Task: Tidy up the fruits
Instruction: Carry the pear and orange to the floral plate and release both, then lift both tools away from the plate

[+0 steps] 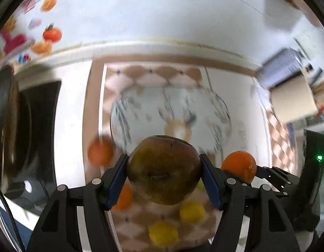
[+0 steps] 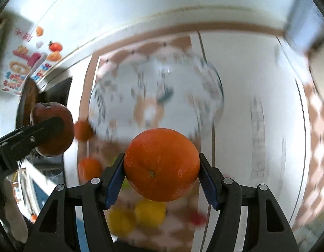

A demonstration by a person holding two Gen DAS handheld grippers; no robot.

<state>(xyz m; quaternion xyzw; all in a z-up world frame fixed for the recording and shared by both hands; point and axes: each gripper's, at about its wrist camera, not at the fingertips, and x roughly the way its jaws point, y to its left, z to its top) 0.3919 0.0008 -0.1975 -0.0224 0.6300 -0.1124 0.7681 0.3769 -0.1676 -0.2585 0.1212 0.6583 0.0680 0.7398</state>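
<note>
Above the desk (image 1: 73, 109), lifted clear for carrying to the glass bowl (image 1: 170, 113) at 12 o'clock: left fingers (image 1: 120, 178) pinching a brown apple (image 1: 164, 170), right fingers (image 2: 115, 178) pinching an orange (image 2: 162, 163), lemons (image 1: 191, 212) loose at 6 o'clock.

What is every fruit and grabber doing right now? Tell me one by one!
Left gripper: shut on the brown apple.
Brown apple: held in the air.
Right gripper: shut on the big orange.
Big orange: held in the air.
Glass bowl: upright; no fruit seen inside, though blurred.
Yellow fruits: lying loose on the checkered cloth.
Small oranges: lying loose, blurred.
</note>
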